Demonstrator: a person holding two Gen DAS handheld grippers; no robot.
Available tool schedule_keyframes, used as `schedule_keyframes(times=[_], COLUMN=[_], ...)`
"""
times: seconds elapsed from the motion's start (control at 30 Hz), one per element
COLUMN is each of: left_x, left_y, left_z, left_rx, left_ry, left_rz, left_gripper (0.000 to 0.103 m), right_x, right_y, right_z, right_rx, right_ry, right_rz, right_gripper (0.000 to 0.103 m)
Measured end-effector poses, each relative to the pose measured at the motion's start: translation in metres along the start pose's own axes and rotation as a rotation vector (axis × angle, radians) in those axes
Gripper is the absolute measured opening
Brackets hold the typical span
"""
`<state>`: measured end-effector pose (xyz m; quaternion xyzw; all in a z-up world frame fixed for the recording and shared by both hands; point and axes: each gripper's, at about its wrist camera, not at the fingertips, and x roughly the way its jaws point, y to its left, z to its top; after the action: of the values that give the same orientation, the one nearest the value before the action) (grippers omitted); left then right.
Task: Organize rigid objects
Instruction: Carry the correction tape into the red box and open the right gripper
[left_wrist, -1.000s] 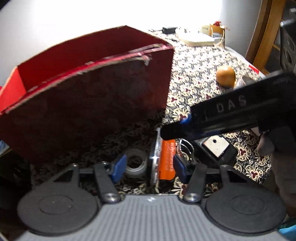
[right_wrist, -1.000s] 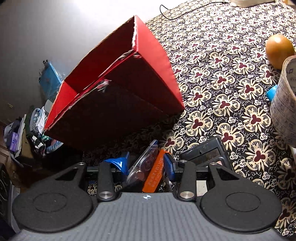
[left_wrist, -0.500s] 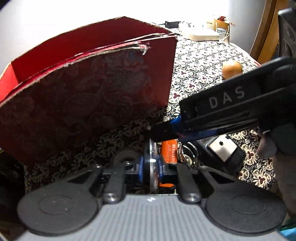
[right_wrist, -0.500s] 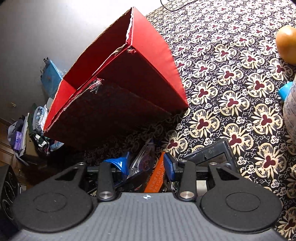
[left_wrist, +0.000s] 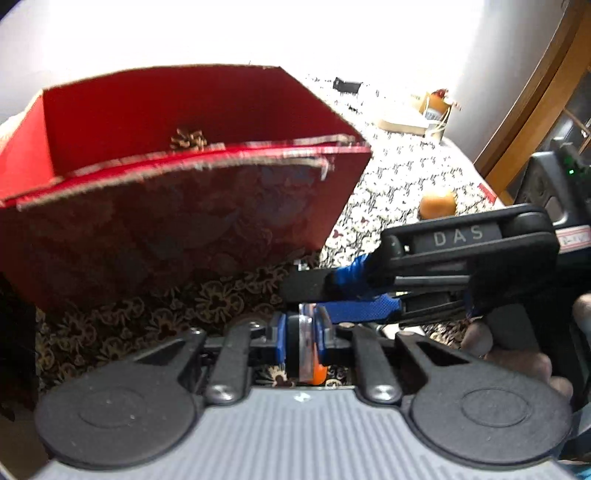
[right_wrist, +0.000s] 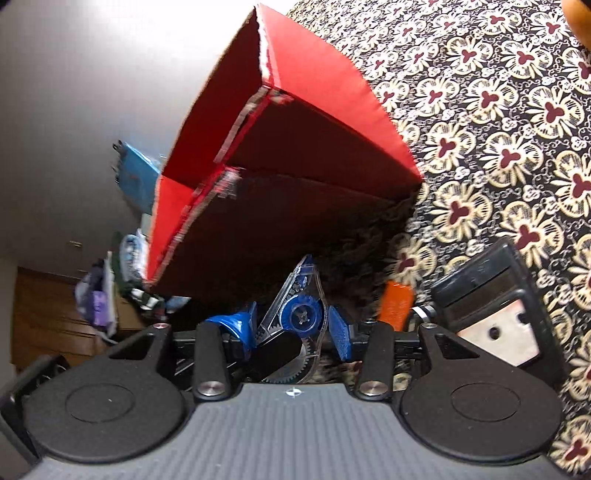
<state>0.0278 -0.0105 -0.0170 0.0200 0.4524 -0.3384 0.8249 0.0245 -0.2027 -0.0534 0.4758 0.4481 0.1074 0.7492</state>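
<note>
Left gripper (left_wrist: 300, 334) jaws pinching tape dispenser (left_wrist: 306, 347) | right gripper (right_wrist: 291, 328) jaws spread | red box (left_wrist: 177, 221) rim open ahead

Noted floral-patterned cloth (right_wrist: 517, 122) over the counter, wooden chair frame (left_wrist: 524, 122) at right, cluttered clothing heap (right_wrist: 110, 273) beyond the counter edge.

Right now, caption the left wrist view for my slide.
Left gripper shut on clear correction-tape dispenser, red box ahead, right gripper alongside over the patterned tablecloth.
</note>
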Motion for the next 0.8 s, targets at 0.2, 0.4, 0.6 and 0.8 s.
schedule_keyframes(times=[0.2, 0.4, 0.6, 0.8], left_x=[-0.041, -0.080, -0.095, -0.074], left_y=[-0.009, -0.016, -0.003, 0.040], left_z=[0.014, 0.045, 0.095, 0.135], left_rx=[0.077, 0.165, 0.188, 0.112], left_ry=[-0.093, -0.233, -0.330, -0.304], left_rz=[-0.045, -0.075, -0.023, 0.030], left_gripper=[0.014, 0.014, 0.013, 0.011], right_x=[-0.036, -0.058, -0.033, 0.024], right_y=[0.039, 0.090, 0.137, 0.151], right_z=[0.001, 0.019, 0.061, 0.105], right_rx=[-0.092, -0.254, -0.420, -0.472], right_ry=[-0.060, -0.163, -0.186, -0.105], right_rz=[0.049, 0.080, 0.067, 0.011], right_gripper=[0.025, 0.025, 0.023, 0.024])
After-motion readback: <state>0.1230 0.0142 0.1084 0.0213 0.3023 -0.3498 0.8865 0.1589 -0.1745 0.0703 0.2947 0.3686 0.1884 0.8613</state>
